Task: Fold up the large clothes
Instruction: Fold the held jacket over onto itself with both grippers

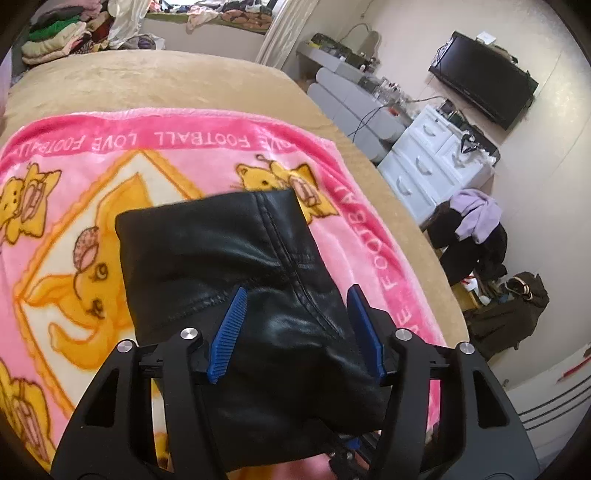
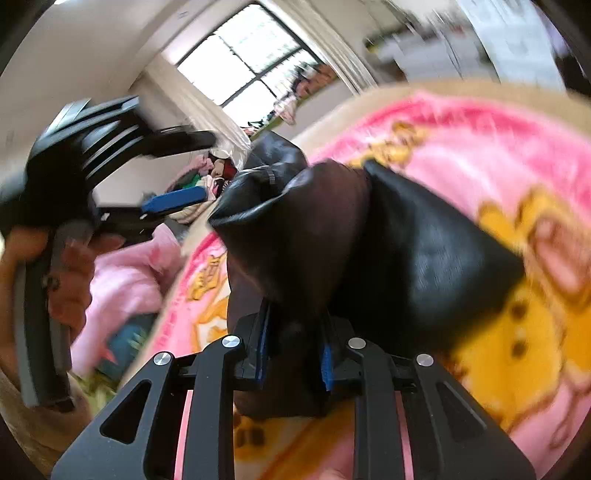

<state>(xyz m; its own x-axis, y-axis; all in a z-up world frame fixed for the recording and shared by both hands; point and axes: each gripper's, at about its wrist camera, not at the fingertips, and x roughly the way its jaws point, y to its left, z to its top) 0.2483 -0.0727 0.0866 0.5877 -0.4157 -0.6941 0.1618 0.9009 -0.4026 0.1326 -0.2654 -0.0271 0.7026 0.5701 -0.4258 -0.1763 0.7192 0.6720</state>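
Note:
A black leather-like garment (image 1: 221, 251) lies partly folded on a pink cartoon blanket (image 1: 92, 147) spread over a beige bed (image 1: 147, 81). My left gripper (image 1: 298, 290) hangs over the garment's near end, open, its blue pads (image 1: 229, 332) well apart and not pressing the fabric. In the right wrist view the same left gripper (image 2: 207, 164) shows at the left, held by a hand (image 2: 70, 280), with nothing in it. My right gripper (image 2: 295, 332) is shut on a bunched fold of the garment (image 2: 424, 258), whose dark brown lining (image 2: 303, 229) faces the camera. That view is blurred.
The blanket (image 2: 480, 147) covers most of the bed. Piles of clothes (image 1: 59, 33) sit past its far left corner. To the bed's right stand a white dresser (image 1: 424, 166), a wall TV (image 1: 484, 77) and a chair heaped with clothes (image 1: 476, 221). A window (image 2: 240, 62) is behind.

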